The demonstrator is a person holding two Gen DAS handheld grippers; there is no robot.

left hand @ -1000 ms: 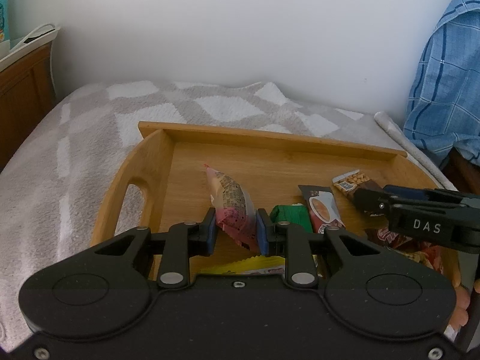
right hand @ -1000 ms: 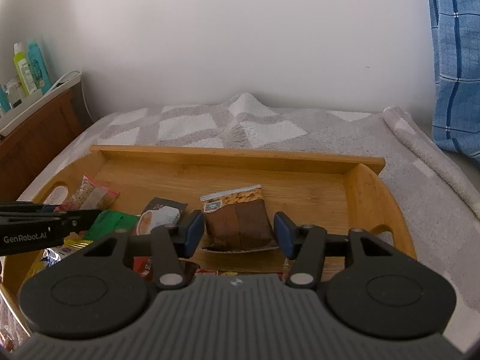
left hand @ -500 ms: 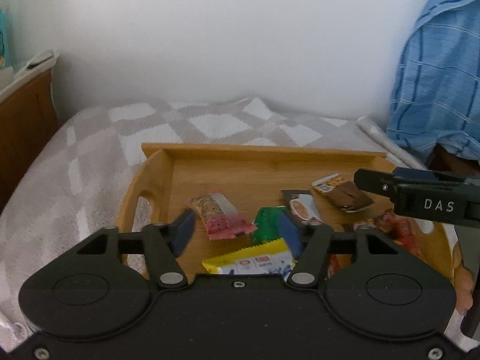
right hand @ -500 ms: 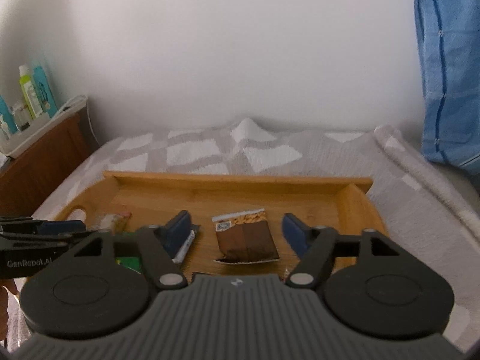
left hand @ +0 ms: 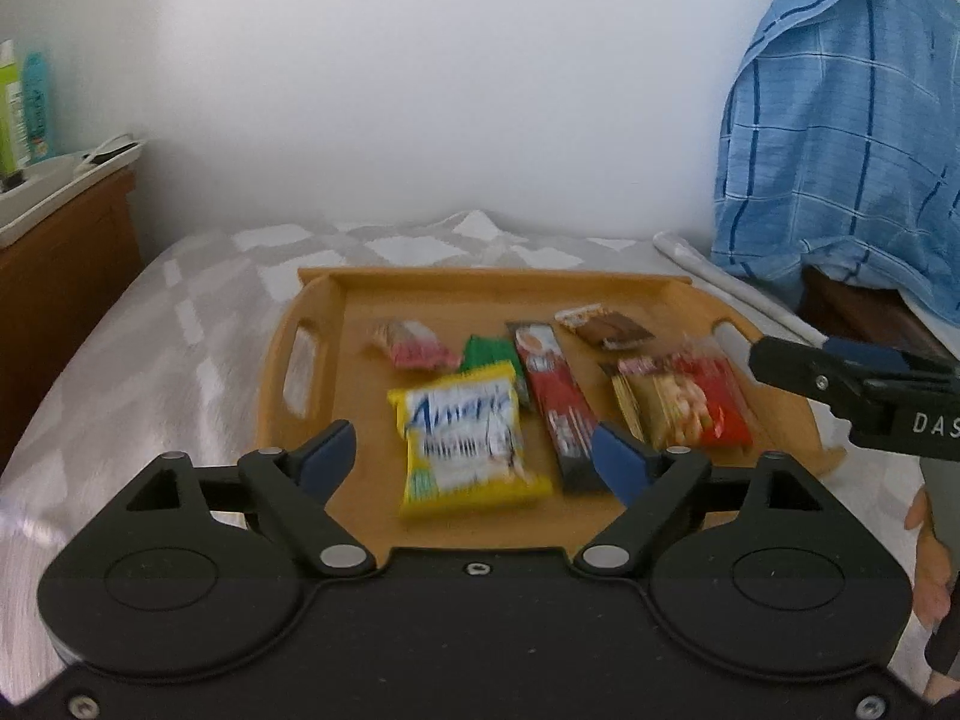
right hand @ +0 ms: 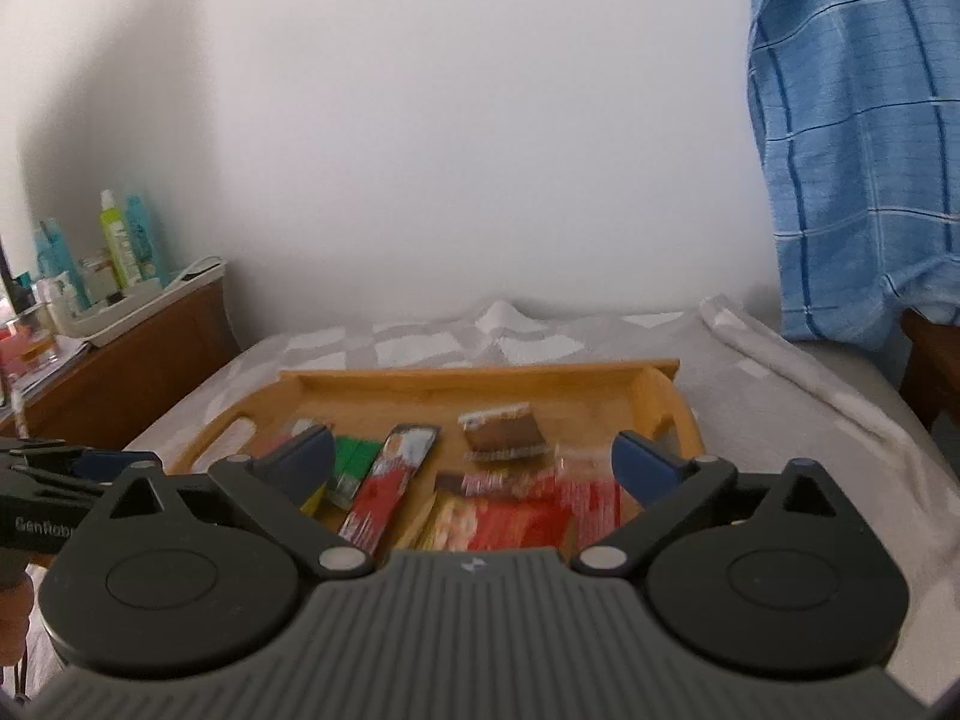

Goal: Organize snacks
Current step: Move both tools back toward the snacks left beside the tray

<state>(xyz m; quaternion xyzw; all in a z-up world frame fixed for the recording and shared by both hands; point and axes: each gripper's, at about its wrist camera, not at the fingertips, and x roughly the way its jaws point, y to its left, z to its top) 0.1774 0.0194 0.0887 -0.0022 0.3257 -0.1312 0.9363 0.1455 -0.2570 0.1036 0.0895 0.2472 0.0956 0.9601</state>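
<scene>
1. The left gripper (left hand: 474, 459) hangs above the near edge of the wooden tray (left hand: 300, 312) with its blue-padded fingers (left hand: 327, 456) spread wide and nothing between them.
2. The right gripper (right hand: 471, 465) is likewise spread wide and empty, poised over the tray's near right part.
3. Every snack lies flat inside the tray, which rests on a grey-and-white checked blanket (left hand: 180, 324).
4. Nearest the left gripper is a yellow packet with blue lettering (left hand: 465, 441); just behind it lies a green packet (left hand: 489, 351), partly covered by the yellow one.
5. A small pink packet (left hand: 414, 345) sits at the far left of the group.
6. A long red-and-black sachet (left hand: 555, 393) runs front to back through the middle, touching the green packet's side.
7. To its right is a red-and-gold packet (left hand: 684, 399), and behind that a brown wafer packet (left hand: 606, 327) lies apart.
8. A blue plaid cloth (left hand: 852, 120) hangs at the right; bottles (right hand: 123, 240) stand on a wooden cabinet at the left.
</scene>
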